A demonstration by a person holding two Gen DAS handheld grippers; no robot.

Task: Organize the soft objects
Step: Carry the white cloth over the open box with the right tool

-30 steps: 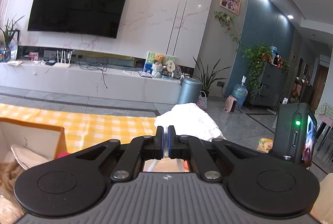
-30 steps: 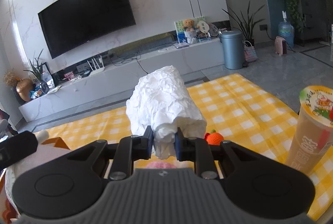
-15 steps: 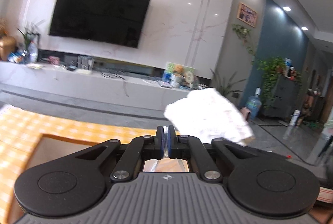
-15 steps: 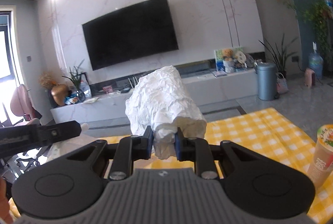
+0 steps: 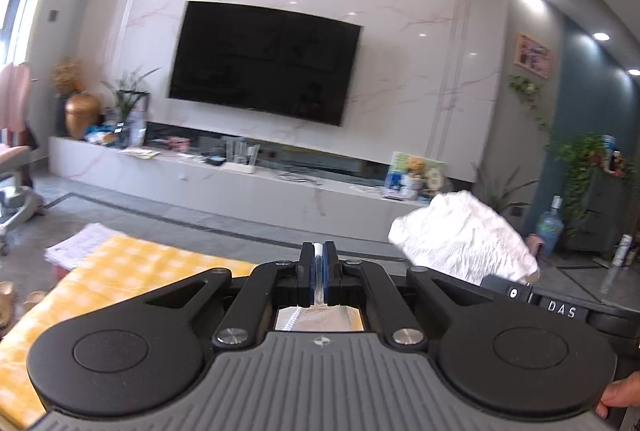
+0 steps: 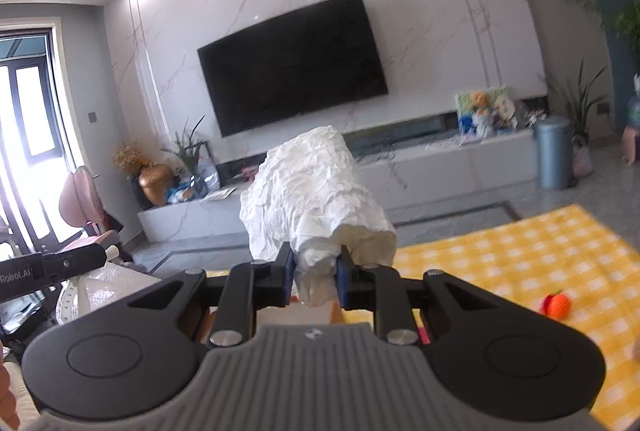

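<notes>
A yellow-and-white checked tablecloth (image 6: 520, 255) faces a marble wall. The right gripper (image 6: 314, 281) pinches a crinkled white soft bundle (image 6: 312, 199); the left gripper (image 5: 319, 277) is closed, empty.

white crumpled bundle (image 6: 316, 199) | yellow-white checked tablecloth (image 6: 520, 255) | orange toy (image 6: 557, 305)

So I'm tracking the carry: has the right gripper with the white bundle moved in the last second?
Yes. The right gripper swung left and tilted up: the TV now sits right of the white crumpled bundle.
</notes>
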